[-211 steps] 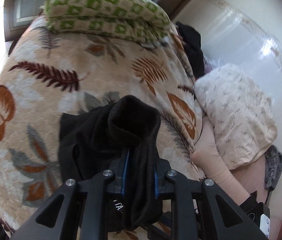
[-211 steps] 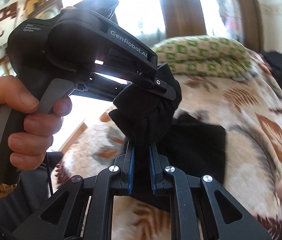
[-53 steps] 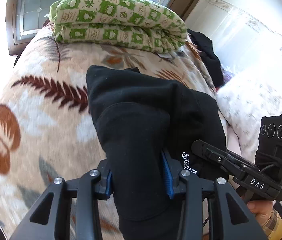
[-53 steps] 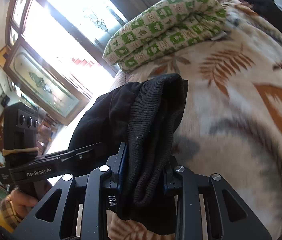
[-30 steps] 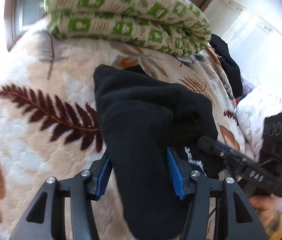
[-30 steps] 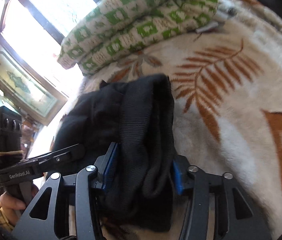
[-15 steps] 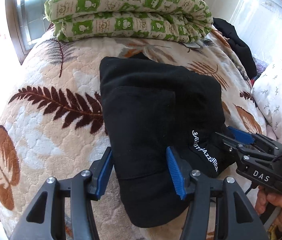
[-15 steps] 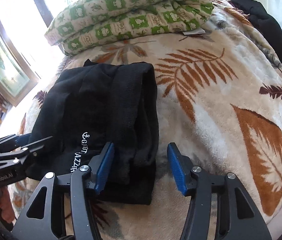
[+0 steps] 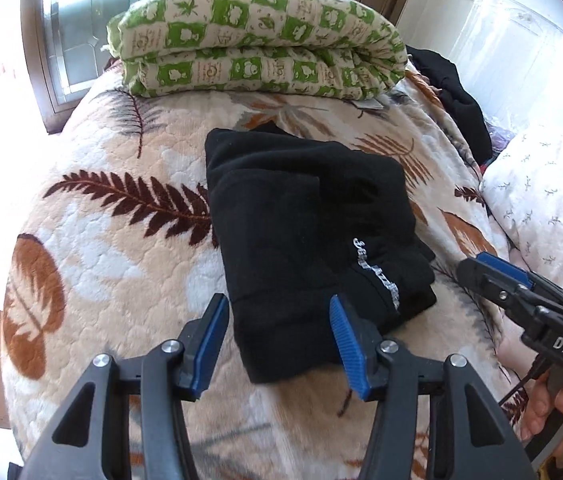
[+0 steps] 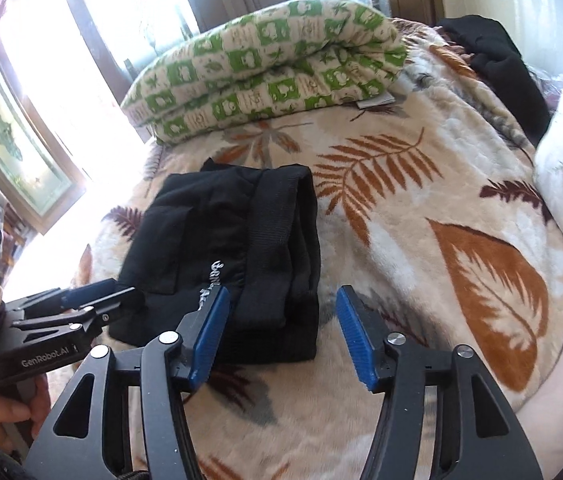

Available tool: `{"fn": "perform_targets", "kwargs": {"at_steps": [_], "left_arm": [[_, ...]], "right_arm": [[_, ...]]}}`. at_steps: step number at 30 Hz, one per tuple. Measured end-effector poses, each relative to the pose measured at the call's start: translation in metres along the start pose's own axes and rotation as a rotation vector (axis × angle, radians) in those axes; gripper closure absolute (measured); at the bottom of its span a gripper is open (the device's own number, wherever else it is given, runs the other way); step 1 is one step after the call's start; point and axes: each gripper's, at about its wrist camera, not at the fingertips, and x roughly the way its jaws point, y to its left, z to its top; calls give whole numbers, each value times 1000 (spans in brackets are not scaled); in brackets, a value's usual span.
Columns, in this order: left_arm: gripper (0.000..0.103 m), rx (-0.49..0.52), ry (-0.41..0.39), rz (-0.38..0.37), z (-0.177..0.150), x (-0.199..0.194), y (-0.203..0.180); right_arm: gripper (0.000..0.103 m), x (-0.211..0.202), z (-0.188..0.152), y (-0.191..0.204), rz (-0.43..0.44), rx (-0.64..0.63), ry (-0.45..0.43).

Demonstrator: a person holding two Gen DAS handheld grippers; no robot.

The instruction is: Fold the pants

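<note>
The black pants lie folded in a thick rectangle on the leaf-print blanket, white lettering near their front edge. My left gripper hovers open just behind that near edge, blue pads clear of the cloth. In the right wrist view the pants sit left of centre, ribbed waistband on top. My right gripper has its jaws opening; the bundle's near right corner shows between the pads, which do not press on it. Each gripper also shows in the other's view: the right gripper, the left gripper.
A folded green-and-white quilt lies across the far end of the bed. A black garment is heaped at the far right beside a white pillow. Windows stand behind and left. A person's hand holds the right gripper.
Both grippers have let go of the pants and drawn back and upward. The right jaws have spread wider. The pants now rest folded on the blanket.
</note>
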Motion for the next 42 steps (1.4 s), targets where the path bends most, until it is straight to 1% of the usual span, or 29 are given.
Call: {"fn": "perform_targets", "kwargs": {"at_steps": [4, 7, 9, 12, 14, 18, 19, 21, 22, 23, 25, 27, 29, 33, 39, 42], "left_arm": [[47, 1, -16, 8, -9, -17, -4], [46, -8, -37, 11, -20, -30, -6], [45, -10, -48, 18, -27, -37, -7], [41, -14, -65, 21, -38, -48, -9], [36, -23, -83, 28, -44, -55, -10], [36, -50, -102, 34, -55, -67, -12], [34, -49, -102, 40, -58, -70, -14], [27, -37, -110, 56, -61, -75, -18], [21, -29, -122, 66, -63, -79, -20], [15, -22, -135, 74, -65, -82, -22], [9, -9, -151, 92, -68, -88, -26], [8, 0, -156, 103, -69, -91, -29], [4, -3, -156, 106, -69, -93, -31], [1, -11, -156, 112, -71, -96, -34], [0, -7, -142, 122, -73, -99, -39], [0, -4, -147, 121, -73, -100, -41]], "right_arm": [[44, -22, -10, 2, 26, 17, -11], [39, -38, -18, 4, 32, 20, -24], [38, -49, -25, 7, 42, 17, -31], [34, -64, -32, 12, 49, 3, -42], [29, -75, -38, 16, 49, -11, -57], [26, -91, -50, 21, 50, -22, -84], [25, -94, -53, 22, 48, -31, -91], [24, -98, -56, 26, 36, -56, -99], [22, -99, -57, 27, 25, -67, -100], [18, -100, -57, 29, 15, -75, -100], [14, -101, -57, 30, 21, -83, -98], [12, -103, -58, 31, 27, -85, -96], [10, -105, -57, 33, 19, -98, -93], [6, -116, -59, 36, -30, -129, -120], [4, -124, -62, 32, -17, -110, -123], [4, -123, -64, 31, -19, -104, -117]]}}
